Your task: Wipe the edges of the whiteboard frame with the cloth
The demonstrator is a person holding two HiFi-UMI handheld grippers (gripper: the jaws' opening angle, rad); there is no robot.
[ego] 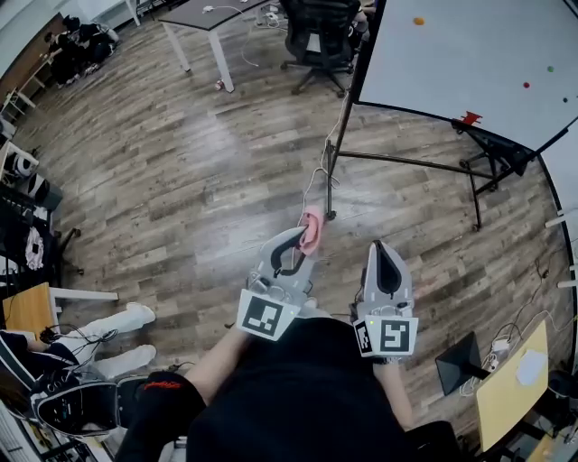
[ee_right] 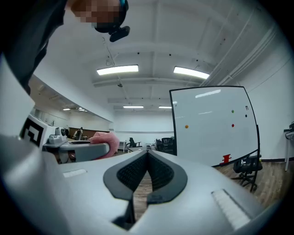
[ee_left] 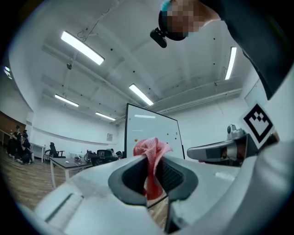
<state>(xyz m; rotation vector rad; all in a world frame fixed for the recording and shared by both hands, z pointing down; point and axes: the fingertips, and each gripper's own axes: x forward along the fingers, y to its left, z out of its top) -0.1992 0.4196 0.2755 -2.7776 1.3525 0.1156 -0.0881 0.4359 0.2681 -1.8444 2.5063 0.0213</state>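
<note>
Step in hand, as judged: the approach. Wiping has not begun, since the cloth touches no part of the board. Nearest the camera, both forearms [ego: 219, 358] are bent in close to the torso [ego: 289, 397], holding the two grippers side by side low in front of the body and pointing toward 12 o'clock. The left gripper [ego: 301, 236] has its jaws clamped on the cloth [ego: 312, 227], a bunched pink piece that stands up out of the jaw tips. The left gripper view shows it pinched between the pads with a fold hanging below. The right gripper [ego: 382, 248], just beside the left at 3 o'clock, has its jaws closed together with nothing between them. Wood floor [ego: 181, 180] lies between the grippers and the target. The whiteboard [ego: 470, 54] sits on its stand [ego: 338, 153] at 1 o'clock, well apart from both grippers, its dark frame [ego: 368, 54] untouched. A few small magnets [ego: 418, 21] dot its face. Farther off, at 11 to 12 o'clock, are a table [ego: 203, 16] and a chair [ego: 316, 36]. Next move, as judged: step toward 1 o'clock, extend the left arm and press the cloth onto the near upright edge of the frame. The right gripper may be needed to steady the board.
</note>
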